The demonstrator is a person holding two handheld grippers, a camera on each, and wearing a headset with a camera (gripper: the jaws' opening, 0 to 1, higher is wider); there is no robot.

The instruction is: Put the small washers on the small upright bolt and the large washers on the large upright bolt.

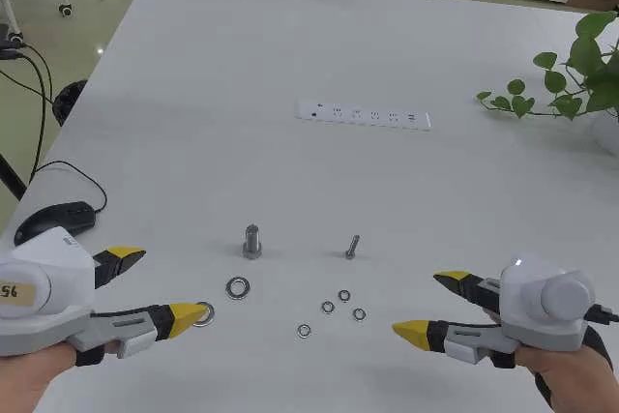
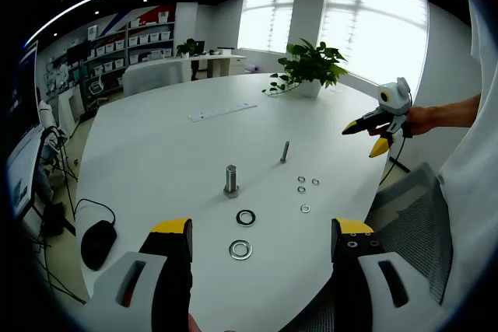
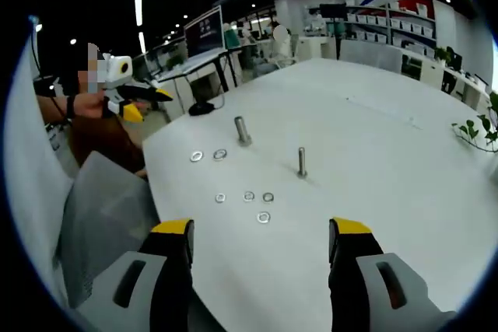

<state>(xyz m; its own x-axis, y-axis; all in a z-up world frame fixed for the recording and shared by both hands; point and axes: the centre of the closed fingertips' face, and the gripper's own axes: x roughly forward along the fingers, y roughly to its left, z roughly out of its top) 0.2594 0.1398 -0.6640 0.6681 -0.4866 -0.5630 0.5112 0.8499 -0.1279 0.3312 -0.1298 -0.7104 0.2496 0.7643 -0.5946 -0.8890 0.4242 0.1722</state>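
**Left gripper** [image 1: 166, 284]: near table edge, jaws wide apart, nothing held. In the head view its lower tip overlaps the nearer large washer [image 1: 204, 314]; I cannot tell whether they touch.

**Right gripper** [image 1: 420, 304]: near table edge on the other side, jaws wide apart, nothing held, well apart from all the hardware.

**Nearer large washer:** flat on the table [image 1: 193, 94], loose, not on any bolt.

**Small washers** [image 1: 328, 307]: four, flat in a loose cluster between the two grippers. None touch each other and none is on a bolt.

**Farther large washer** [image 1: 237, 286]: flat, just in front of the large bolt, not on it.

**Large bolt** [image 1: 251, 240]: upright on its head, shank bare.

**Small bolt** [image 1: 352, 247]: upright, to the right of the large bolt and level with it, shank bare.

**Power strip** [image 1: 364, 114]: white, well beyond the bolts, no part in the task.

**Mouse** [image 1: 53, 220]: black, at the left table edge.

**Plant** [image 1: 580, 74]: far right corner.

**Progress, as judged:** nothing placed yet. All six washers remain: two large for the large bolt and four small for the small bolt. The left gripper looks best placed to begin with the nearer large washer.
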